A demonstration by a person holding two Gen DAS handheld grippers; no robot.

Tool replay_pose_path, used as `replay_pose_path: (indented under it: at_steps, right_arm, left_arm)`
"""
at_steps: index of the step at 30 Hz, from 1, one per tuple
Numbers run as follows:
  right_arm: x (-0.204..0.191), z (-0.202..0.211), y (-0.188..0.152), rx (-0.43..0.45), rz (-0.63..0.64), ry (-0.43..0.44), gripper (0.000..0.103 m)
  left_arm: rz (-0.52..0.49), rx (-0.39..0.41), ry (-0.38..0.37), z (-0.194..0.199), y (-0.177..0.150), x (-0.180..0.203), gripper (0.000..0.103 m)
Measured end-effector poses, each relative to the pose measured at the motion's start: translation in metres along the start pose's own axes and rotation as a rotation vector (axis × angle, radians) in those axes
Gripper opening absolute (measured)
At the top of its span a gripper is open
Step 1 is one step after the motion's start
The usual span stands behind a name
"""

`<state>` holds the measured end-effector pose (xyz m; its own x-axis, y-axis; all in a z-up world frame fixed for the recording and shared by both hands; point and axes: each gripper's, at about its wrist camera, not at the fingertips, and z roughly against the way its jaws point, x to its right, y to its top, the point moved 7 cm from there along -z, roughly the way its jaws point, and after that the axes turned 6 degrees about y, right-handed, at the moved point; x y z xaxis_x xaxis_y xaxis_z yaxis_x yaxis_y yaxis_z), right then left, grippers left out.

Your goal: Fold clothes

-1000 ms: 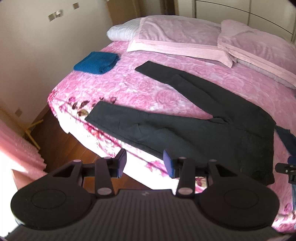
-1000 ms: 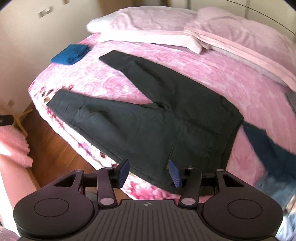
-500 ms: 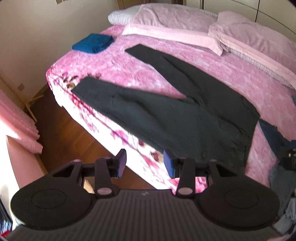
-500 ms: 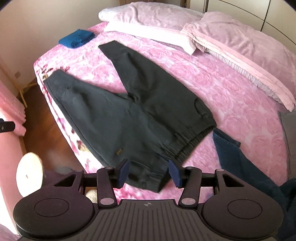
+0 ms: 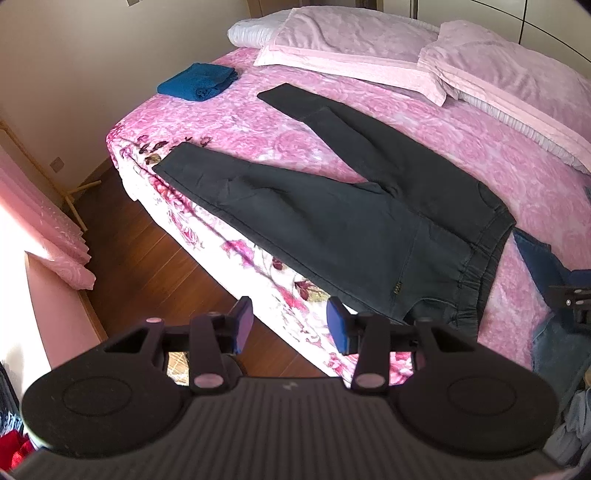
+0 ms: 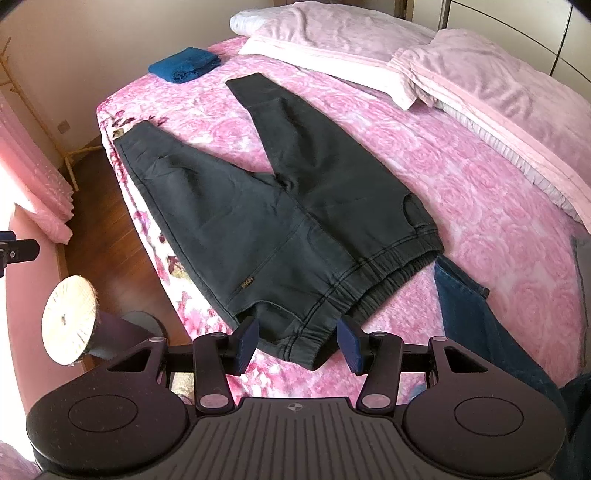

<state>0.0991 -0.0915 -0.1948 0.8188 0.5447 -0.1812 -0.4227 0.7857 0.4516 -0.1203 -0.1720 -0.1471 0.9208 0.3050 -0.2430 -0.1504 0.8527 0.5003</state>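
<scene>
Right now the black trousers (image 6: pixel 280 221) lie waistband-first just ahead of the right gripper (image 6: pixel 297 341), legs running away; both it and the left gripper (image 5: pixel 290 325) gape empty

One pair of dark trousers (image 6: pixel 280 221), one folded blue towel (image 6: pixel 183 67), one blue pair of jeans (image 6: pixel 469 314) — and two pink pillows (image 6: pixel 332 33) (image 6: pixel 517 96) — lie on one bed (image 6: pixel 461 192).
</scene>
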Motion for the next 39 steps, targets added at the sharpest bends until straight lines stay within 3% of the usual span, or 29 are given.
replay_pose_path:
  at_steps: [22, 32, 39]
  right_arm:
    - [-0.016, -0.006, 0.017, 0.023, 0.044, 0.060, 0.051]
    - [0.003, -0.029, 0.046, 0.042, -0.024, 0.037, 0.051]
    - [0.039, -0.059, 0.073, 0.064, -0.198, -0.045, 0.051]
  left_arm:
    - [0.033, 0.010, 0.040, 0.002, 0.000, -0.019, 0.041]
    - [0.041, 0.072, 0.016, -0.040, 0.059, -0.038, 0.046]
    - [-0.044, 0.129, -0.065, -0.116, 0.141, -0.064, 0.046]
